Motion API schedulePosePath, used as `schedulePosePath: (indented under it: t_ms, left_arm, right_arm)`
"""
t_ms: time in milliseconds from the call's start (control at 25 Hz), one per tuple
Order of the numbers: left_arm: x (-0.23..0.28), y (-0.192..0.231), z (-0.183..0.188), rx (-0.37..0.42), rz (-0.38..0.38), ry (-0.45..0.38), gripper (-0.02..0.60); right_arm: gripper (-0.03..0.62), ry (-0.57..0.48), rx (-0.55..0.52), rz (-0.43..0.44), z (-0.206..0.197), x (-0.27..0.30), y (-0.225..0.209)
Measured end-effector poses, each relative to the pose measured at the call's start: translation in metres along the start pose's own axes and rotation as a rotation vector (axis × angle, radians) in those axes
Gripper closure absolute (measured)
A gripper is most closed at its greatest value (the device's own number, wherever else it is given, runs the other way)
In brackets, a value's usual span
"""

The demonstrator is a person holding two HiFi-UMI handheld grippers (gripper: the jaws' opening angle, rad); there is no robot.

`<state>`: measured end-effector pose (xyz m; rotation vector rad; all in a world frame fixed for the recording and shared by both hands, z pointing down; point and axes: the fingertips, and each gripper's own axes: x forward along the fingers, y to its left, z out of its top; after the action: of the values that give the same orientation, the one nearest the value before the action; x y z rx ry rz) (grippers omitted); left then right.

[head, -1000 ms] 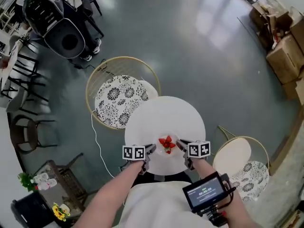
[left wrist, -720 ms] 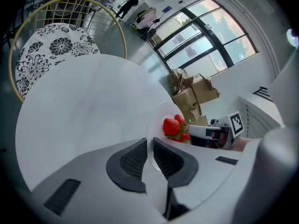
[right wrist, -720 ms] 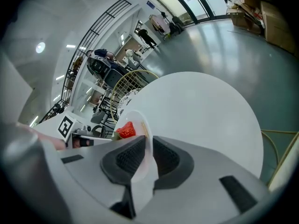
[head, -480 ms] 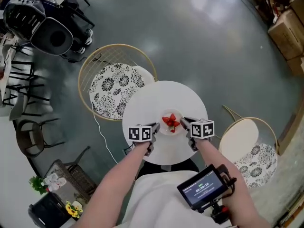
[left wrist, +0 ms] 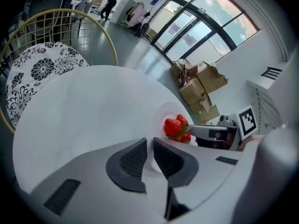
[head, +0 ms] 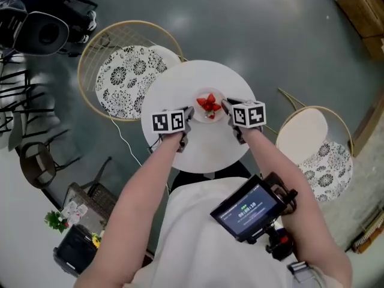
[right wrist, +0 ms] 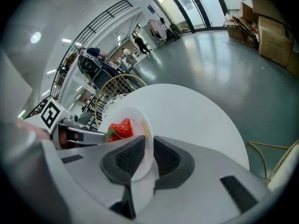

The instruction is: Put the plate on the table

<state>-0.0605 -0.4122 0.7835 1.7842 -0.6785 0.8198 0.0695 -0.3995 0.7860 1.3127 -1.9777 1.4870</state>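
White plate [head: 212, 119] with strawberries [head: 208, 104], round table [head: 198, 143] beneath, patterned chair [head: 120, 77] just beside.

Bare table [head: 198, 149] is lying open ahead of and behind the plate [head: 210, 119]. The left gripper [head: 189, 111] and right gripper [head: 226, 105] are clamping its rim, blocking both sides. The left chair [head: 120, 77] and right chair [head: 312, 143] are crowding the table's edges.

The plate [head: 210, 119] is plain white; its strawberries [head: 208, 104] are red with green leaves. The counter [head: 198, 143] is unpatterned white. The chair cushion [head: 117, 83] has a black floral print on white. The left tongs [left wrist: 150, 146] are light grey, with dark grey pads [left wrist: 133, 158].
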Motion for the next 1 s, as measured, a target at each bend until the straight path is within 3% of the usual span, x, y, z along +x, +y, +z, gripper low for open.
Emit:
schedulePosePath:
  t_ms: [440,680,800,920,1000]
  left_arm:
    - [0.012,0.011,-0.002,0.018,0.032,0.019,0.546]
    - [0.016,0.016,-0.002,0.068,0.104,0.049,0.533]
    - [0.017,0.017,-0.004,0.016,0.111,0.040,0.528]
    - [0.012,0.021,-0.005,-0.081,0.086,-0.005,0.528]
    - [0.007,0.024,-0.007,-0.094,0.085,-0.024,0.529]
  right_arm:
    - [0.551,0.033,-0.071,-0.036,-0.008,0.018,-0.001]
    - [0.539,0.053,-0.221,-0.175,-0.008,0.019,-0.006]
    - [0.537,0.046,-0.226,-0.194,-0.010,0.018,-0.008]
    - [0.507,0.018,-0.152,-0.175,-0.011,0.015,-0.012]
    - [0.505,-0.007,-0.106,-0.168,-0.012,0.010,-0.017]
